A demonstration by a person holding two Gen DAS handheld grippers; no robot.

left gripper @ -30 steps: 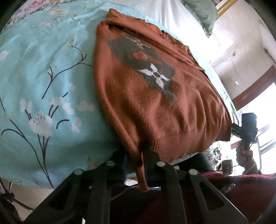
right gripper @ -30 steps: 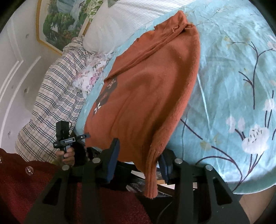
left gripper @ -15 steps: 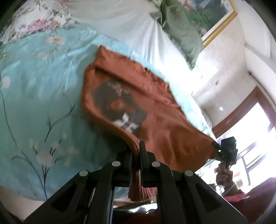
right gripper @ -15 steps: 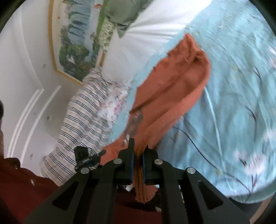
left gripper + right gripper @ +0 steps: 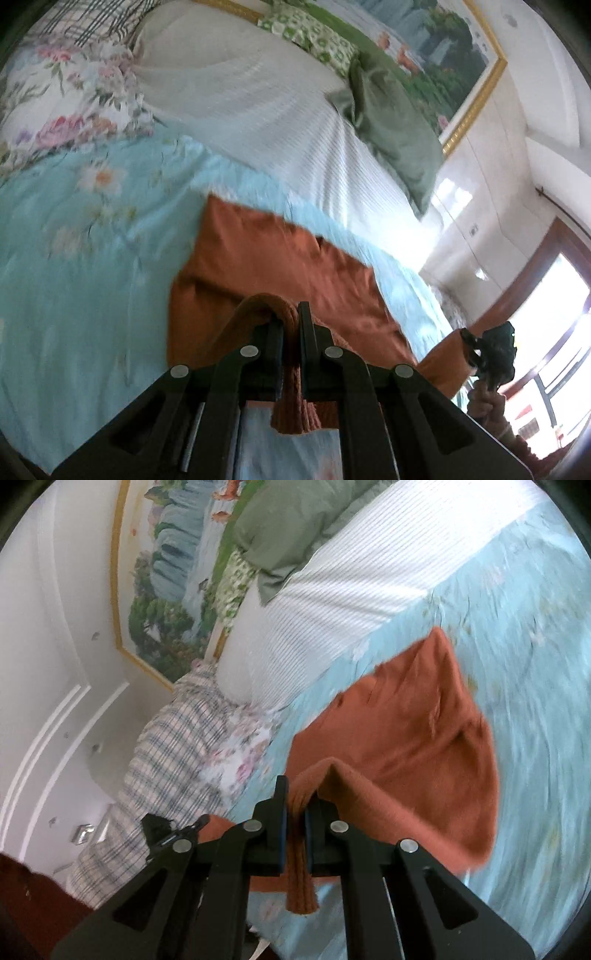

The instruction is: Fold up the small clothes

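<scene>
A rust-orange knitted sweater (image 5: 280, 266) lies on a light blue flowered bedspread (image 5: 74, 258). My left gripper (image 5: 291, 325) is shut on one corner of its ribbed hem, which hangs down between the jaws. My right gripper (image 5: 295, 805) is shut on the other hem corner of the sweater (image 5: 417, 731). Both corners are lifted off the bed and carried over the sweater's body, so its printed front is hidden. In the left wrist view the right gripper (image 5: 491, 347) shows at the right, with a hand below it. The left gripper (image 5: 166, 830) appears at the lower left of the right wrist view.
Beyond the sweater lies a white ribbed blanket (image 5: 258, 110), with a green pillow (image 5: 391, 122), a flowered pillow (image 5: 66, 85) and a plaid cloth (image 5: 166, 746). A gold-framed painting (image 5: 173, 565) hangs on the wall. A window (image 5: 554, 314) is at the right.
The right gripper has shut on its hem corner. Both grippers rose and moved forward over the bed, folding the hem over the body; the printed front has gone out of sight.
</scene>
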